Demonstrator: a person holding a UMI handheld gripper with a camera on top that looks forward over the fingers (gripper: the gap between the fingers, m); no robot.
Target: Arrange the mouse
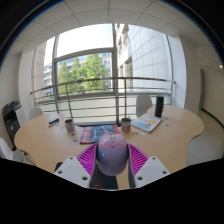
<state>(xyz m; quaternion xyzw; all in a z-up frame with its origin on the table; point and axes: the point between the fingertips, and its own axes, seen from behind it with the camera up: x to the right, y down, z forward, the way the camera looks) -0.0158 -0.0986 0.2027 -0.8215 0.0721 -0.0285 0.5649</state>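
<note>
Round wooden table [175, 128] — two cups [126, 125], books [97, 133], papers [147, 122].

Mouse [111, 152] between the gripper [111, 165] pads — on the table [170, 135], book [96, 133] beyond.

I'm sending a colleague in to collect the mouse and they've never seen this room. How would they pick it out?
Start at the round wooden table before the big window. At its near edge the gripper has its fingers on either side of the mouse. It is a rounded, pale purple dome, unlike the flat books and small upright cups farther back on the table.
</note>
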